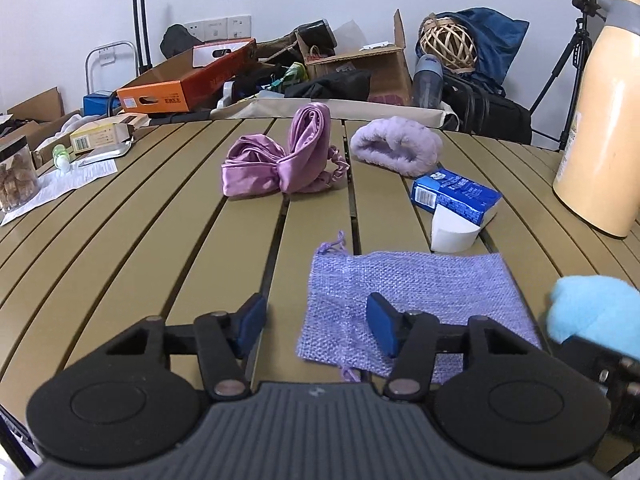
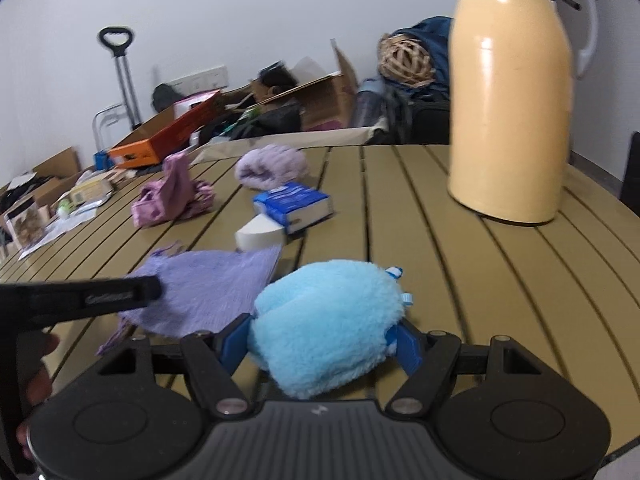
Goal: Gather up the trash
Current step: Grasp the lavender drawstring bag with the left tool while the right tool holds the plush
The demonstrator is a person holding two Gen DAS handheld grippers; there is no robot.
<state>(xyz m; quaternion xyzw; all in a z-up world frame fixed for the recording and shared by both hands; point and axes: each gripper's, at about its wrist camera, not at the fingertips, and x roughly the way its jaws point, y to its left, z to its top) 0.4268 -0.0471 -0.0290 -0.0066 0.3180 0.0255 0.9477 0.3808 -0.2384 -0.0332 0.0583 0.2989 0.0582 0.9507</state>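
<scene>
My right tongs pinch the soft, light blue plush across its compressible middle; left tongs hover spread over the limp lilac pouch.

**Purples, blues and tan**

The slatted surface is olive-tan with dark grooves. On it lie a lilac woven pouch, a shiny mauve satin cloth, a pale lavender fluffy item, a blue-and-white printed packet and a cream-yellow jug with a grey top. A sky-blue fluffy item sits between black tongs with blue pads.
</scene>
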